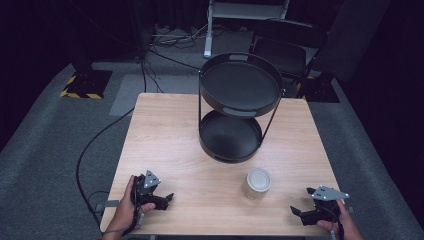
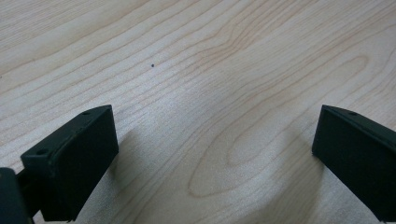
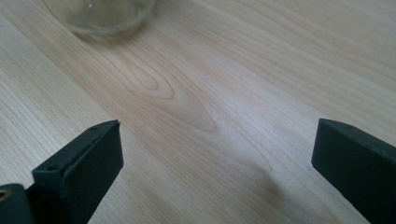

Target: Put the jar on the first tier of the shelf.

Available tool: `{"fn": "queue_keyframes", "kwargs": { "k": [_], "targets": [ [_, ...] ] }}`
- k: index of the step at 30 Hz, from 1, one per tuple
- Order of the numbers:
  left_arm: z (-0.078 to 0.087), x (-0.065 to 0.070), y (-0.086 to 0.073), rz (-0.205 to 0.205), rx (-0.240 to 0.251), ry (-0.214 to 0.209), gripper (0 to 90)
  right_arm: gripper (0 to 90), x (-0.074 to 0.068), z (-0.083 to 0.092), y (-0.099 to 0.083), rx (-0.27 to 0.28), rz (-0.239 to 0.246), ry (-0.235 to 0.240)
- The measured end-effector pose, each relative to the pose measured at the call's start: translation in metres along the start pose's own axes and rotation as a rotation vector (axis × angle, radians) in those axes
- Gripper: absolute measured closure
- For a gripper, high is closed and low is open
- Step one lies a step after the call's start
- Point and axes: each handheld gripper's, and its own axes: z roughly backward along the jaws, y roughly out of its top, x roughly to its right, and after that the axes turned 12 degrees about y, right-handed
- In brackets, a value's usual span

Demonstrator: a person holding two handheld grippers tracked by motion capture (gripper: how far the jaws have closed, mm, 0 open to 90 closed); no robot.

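Two grippers rested at the near edge of the wooden tabletop [image 1: 170, 145], one at each corner, each held in a hand coming in from the bottom of the high view. The left gripper [image 1: 161, 196] lay near the left corner with its jaws pointing right toward the middle; in the left gripper view its jaws stood wide apart, with nothing but bare wood grain between them. The right gripper [image 1: 301, 206] sat near the right corner, jaws pointing left, and in the right gripper view they also stood wide, holding nothing.

Between the two grippers, nearer the right one but well apart from both, a clear glass jar [image 1: 257, 183] with a pale lid stood upright on the tabletop. Its rounded glass base [image 3: 100, 16] showed at the top left of the right gripper view, beyond the jaws.

Farther back, near the middle of the tabletop, stood a black two-tier round tray stand [image 1: 240, 85], the jar just in front of its lower tray. A black cable [image 1: 82, 160] trailed from the left gripper across the grey carpeted floor.
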Motion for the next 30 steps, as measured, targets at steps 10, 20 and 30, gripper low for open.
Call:
{"fn": "queue_keyframes", "kwargs": {
  "k": [10, 20, 30],
  "targets": [
    [0.000, 0.000, 0.000, 0.000, 0.000, 0.000, 0.1, 2.0, -0.008, 0.004, 0.013, 0.017, 0.043, 0.013],
    [0.000, 0.000, 0.000, 0.000, 0.000, 0.000, 0.1, 2.1, -0.015, 0.003, 0.025, 0.028, 0.075, 0.046],
    [0.000, 0.000, 0.000, 0.000, 0.000, 0.000, 0.1, 2.2, -0.024, 0.000, 0.036, 0.049, 0.107, 0.056]
  ]
}}
